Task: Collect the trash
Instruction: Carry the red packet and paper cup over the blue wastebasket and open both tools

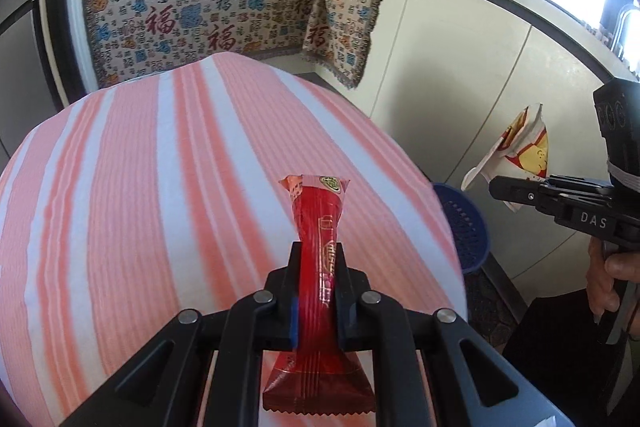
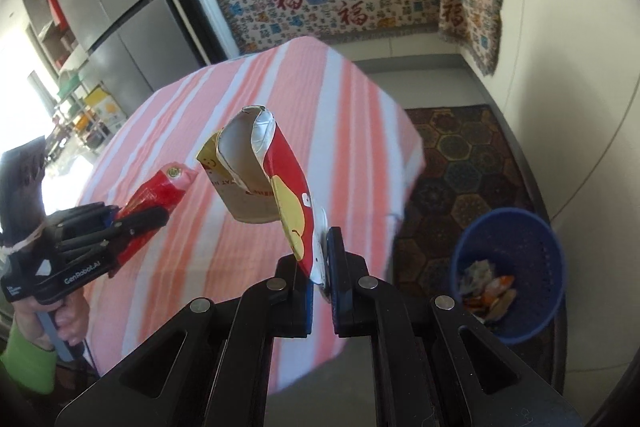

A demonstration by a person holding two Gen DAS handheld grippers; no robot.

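**Left wrist view and right wrist view: two pieces of trash held, bin low on the right**

Item 1. Left gripper (image 1: pixel 316 267): black two-finger tool, jaws closed tight on a long red glossy foil snack wrapper (image 1: pixel 318 251). The wrapper runs lengthwise between the fingers, its long axis in line with them; a crimped zigzag end fans out near the camera, and the far end, with a small round gold seal, sticks up past the fingertips. It hangs over the pink-and-white striped tablecloth (image 1: pixel 140 187), clear of the cloth.

Item 2. Right gripper (image 2: pixel 320 259): same make, jaws closed on the lower edge of a flattened red-and-yellow paper cup (image 2: pixel 276 179). The cup is crushed and curled, silver-white lining showing at its torn top, a yellow cartoon face on the red side. It stands up and leans left from the fingertips, above the table's right part.

Item 3. Round blue perforated plastic waste basket (image 2: pixel 508 267): stands on the patterned rug (image 2: pixel 460 155), on the floor just off the table's right edge. Several pale and orange scraps already lie inside.

Key relation. The basket lies below and to the right of both tools. The right gripper is nearer, judging by how the bin's open mouth shows just right of its fingers; from the left wrist only a slice of the basket's rim shows past the table edge. Likely order: cup first, wrapper after, each needing a lateral carry to the right before release.
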